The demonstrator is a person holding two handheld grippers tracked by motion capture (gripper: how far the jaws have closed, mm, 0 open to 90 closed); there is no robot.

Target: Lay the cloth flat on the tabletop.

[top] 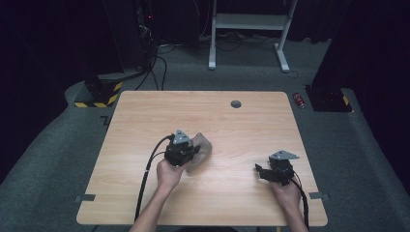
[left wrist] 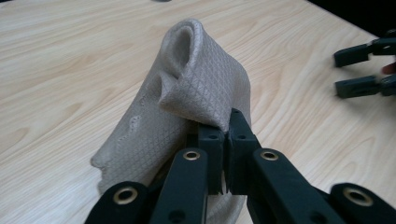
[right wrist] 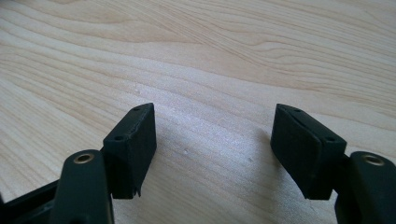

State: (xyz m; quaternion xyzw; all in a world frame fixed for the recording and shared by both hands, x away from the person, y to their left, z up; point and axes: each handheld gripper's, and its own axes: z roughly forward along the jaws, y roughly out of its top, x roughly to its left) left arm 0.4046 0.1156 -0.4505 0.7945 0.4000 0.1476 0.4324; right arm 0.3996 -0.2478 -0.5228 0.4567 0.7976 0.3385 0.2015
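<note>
A beige, quilted-looking cloth (top: 202,149) is bunched up near the middle of the wooden table (top: 232,125). My left gripper (top: 192,153) is shut on it. In the left gripper view the jaws (left wrist: 227,133) pinch a fold of the cloth (left wrist: 196,84), which rises off the table while the rest trails below. My right gripper (top: 259,170) rests low at the right of the table, pointing left, apart from the cloth. Its jaws (right wrist: 215,149) stand open over bare wood with nothing between them. The right gripper (left wrist: 362,70) also appears at the far right of the left gripper view.
A round grey grommet (top: 236,104) sits near the table's far edge. On the carpet beyond stand a white desk frame (top: 249,29), black cables and yellow-black striped bases (top: 99,94). A small red object (top: 300,100) lies on the floor off the table's far right corner.
</note>
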